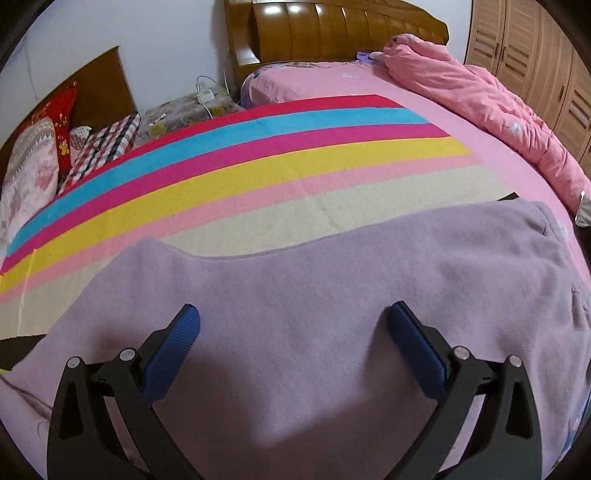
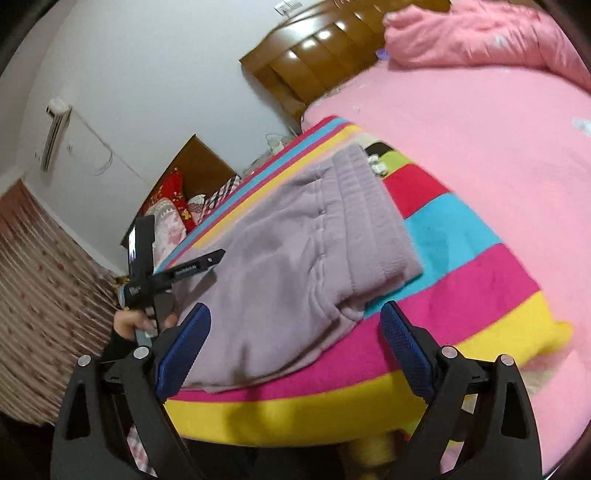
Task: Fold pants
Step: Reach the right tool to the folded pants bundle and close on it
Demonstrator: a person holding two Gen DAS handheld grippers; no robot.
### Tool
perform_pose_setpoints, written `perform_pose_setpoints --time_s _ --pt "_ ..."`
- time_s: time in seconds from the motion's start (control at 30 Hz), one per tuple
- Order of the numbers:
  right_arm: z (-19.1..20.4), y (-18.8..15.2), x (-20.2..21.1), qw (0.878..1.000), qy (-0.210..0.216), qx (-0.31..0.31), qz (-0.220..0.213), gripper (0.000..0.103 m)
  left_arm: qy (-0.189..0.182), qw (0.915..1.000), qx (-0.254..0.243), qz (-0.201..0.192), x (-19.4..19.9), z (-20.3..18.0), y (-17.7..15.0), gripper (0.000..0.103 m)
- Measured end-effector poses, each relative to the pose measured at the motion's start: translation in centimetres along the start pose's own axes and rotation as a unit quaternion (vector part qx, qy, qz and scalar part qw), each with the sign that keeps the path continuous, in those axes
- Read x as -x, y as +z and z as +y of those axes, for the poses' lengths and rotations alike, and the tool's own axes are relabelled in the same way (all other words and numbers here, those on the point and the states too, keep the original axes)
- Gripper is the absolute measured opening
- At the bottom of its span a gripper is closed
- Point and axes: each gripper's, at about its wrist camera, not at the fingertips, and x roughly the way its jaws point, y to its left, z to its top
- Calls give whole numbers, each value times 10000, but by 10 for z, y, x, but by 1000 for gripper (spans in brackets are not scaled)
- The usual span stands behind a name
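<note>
The lilac fleece pants [image 1: 332, 295] lie flat on a rainbow-striped blanket [image 1: 258, 166] on the bed. My left gripper [image 1: 293, 314] hovers just over the pants, open, with nothing between its blue pads. In the right wrist view the pants [image 2: 314, 251] lie lengthwise, their ribbed waistband at the far end. My right gripper [image 2: 295, 314] is open above the near edge of the pants and the blanket [image 2: 480, 277]. A hand [image 2: 129, 325] holds the left gripper's handle at the left of that view.
A crumpled pink quilt [image 1: 480, 103] lies along the bed's right side on a pink sheet [image 1: 332, 85]. A wooden headboard [image 1: 332, 29] stands behind. Pillows [image 1: 33, 173] and a nightstand sit at the left, a wardrobe [image 1: 535, 55] at the right. The bed's near edge drops off below my right gripper.
</note>
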Motion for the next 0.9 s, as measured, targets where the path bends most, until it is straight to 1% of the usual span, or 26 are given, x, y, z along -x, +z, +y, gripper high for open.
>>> perform_pose_setpoints --time_s 0.07,0.2,0.3,0.37,0.4,0.43,0.5,0.53,0.57,0.6,0.63,0.67,0.73,0.8,0.9 --pt "0 3 -11 9997 -138 -106 193 90 -63 10000 47 8 1 2 -1 102" --pt "12 13 -22 9968 -611 -18 523 90 -49 10000 29 18 -1 6 2 102" --pt "20 17 -34 9937 -872 57 708 98 -51 10000 29 19 -3 2 8 102" --pt "26 15 -40 9919 -999 132 771 99 -51 10000 30 20 -3 2 8 102" --pt "27 13 -41 9923 -814 162 916 99 -47 10000 27 20 -3 2 8 102" --pt "24 13 -39 9938 -569 21 954 99 -48 10000 27 20 -3 2 7 102" --pt "10 14 -32 9958 -205 -351 824 98 -50 10000 30 21 -3 1 8 102" --pt "3 17 -29 9961 -162 -537 688 95 -45 10000 26 21 -3 2 8 102" --pt "-3 20 -26 9958 -189 -721 528 91 -50 10000 31 21 -3 2 8 102" --pt "-13 22 -23 9940 -88 -1061 235 91 -55 10000 35 23 -2 4 6 102" --pt "-15 22 -22 9939 -25 -1099 22 91 -51 10000 29 26 -5 0 13 102" --pt "-15 23 -23 9945 -51 -1047 -83 91 -49 10000 30 26 -5 0 13 102" --pt "-10 22 -27 9947 -327 -947 -249 90 -54 10000 29 26 -5 1 12 102" --pt "-9 20 -28 9940 -407 -944 -380 89 -50 10000 27 27 -5 0 13 102" --pt "1 19 -36 9944 -723 -710 -314 91 -50 10000 28 27 -5 0 13 102"
